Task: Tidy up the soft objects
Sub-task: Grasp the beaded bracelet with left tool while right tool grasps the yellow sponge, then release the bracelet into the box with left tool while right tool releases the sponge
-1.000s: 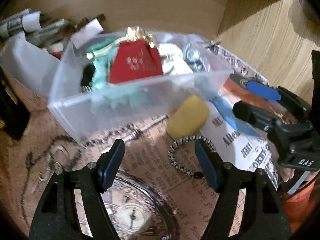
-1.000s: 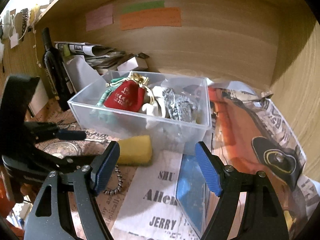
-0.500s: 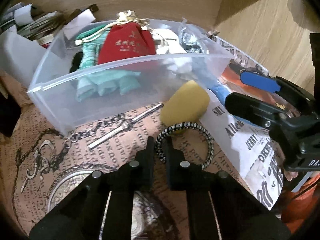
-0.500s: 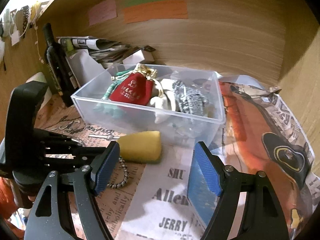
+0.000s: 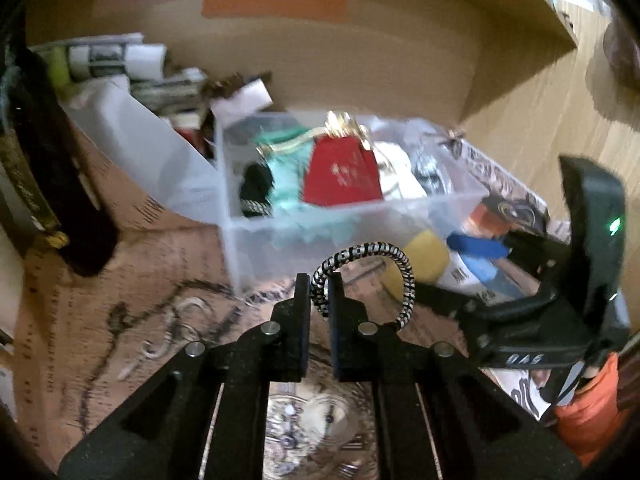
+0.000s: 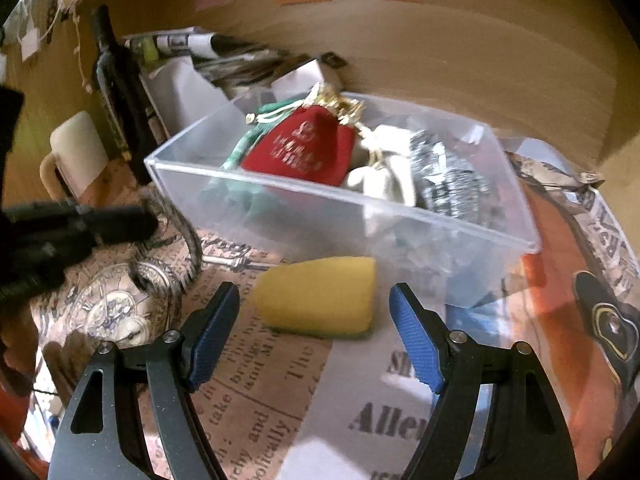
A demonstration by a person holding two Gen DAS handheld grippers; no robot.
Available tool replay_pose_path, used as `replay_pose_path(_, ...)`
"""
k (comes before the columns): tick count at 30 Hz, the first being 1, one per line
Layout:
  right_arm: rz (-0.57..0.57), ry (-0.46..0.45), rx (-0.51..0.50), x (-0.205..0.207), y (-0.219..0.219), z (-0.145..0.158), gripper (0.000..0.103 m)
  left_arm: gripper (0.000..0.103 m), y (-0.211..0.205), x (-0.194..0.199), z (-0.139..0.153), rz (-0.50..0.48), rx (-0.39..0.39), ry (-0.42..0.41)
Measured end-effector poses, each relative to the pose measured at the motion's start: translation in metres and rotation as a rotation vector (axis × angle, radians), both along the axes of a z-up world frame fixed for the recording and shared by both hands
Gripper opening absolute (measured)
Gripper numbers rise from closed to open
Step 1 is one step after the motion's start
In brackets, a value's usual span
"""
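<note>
My left gripper is shut on a black-and-white braided hair tie and holds it lifted off the table, in front of the clear plastic bin. The bin holds a red pouch, teal cloth, a white item and a silver piece. My right gripper is open, its fingers on either side of a yellow sponge that lies on the table before the bin. The sponge and the right gripper also show in the left wrist view.
A dark bottle and rolled papers stand at the back left. A cream mug sits at the left. Printed paper covers the table. Wooden walls close the back and right.
My left gripper closed on the hair tie and lifted it off the table. My right gripper moved left and forward, so the sponge now lies between its open fingers.
</note>
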State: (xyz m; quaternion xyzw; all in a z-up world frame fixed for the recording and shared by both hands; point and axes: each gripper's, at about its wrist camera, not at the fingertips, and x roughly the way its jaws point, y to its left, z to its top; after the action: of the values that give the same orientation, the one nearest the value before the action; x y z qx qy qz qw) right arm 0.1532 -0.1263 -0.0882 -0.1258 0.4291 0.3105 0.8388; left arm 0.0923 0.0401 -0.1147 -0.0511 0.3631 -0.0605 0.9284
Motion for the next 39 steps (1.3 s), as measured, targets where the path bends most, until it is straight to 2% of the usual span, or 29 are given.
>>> replay_pose_path(4, 0.023, 0.021, -0.014, 0.0, 0.007, -0.008, 0.074, 0.007, 0.009, -0.002, 0.009, 0.021, -0.003, -0.028)
replay_pose_path(7, 0.027, 0.025, 0.001, -0.001, 0.005, -0.007, 0.06, 0.007, 0.014, -0.001, 0.014, 0.031, -0.009, -0.041)
replay_pose_path(12, 0.02, 0.011, 0.026, -0.003, -0.001, -0.001, 0.052, 0.007, 0.016, 0.005, 0.022, 0.046, -0.016, -0.064)
replay_pose_path(20, 0.032, -0.076, 0.091, -0.017, -0.011, 0.035, 0.051, 0.007, 0.023, 0.021, 0.037, 0.087, -0.005, -0.109)
replay_pose_path(28, -0.012, -0.165, 0.146, -0.001, -0.011, 0.065, 0.051, 0.007, 0.03, 0.044, 0.042, 0.122, -0.009, -0.108)
replay_pose_path(34, -0.074, -0.207, 0.137, 0.021, -0.007, 0.067, 0.051, 0.007, 0.029, 0.06, 0.036, 0.124, 0.004, -0.087)
replay_pose_path(39, -0.088, -0.178, 0.114, 0.038, 0.001, 0.051, 0.051, 0.007, 0.026, 0.072, 0.027, 0.124, 0.012, -0.063)
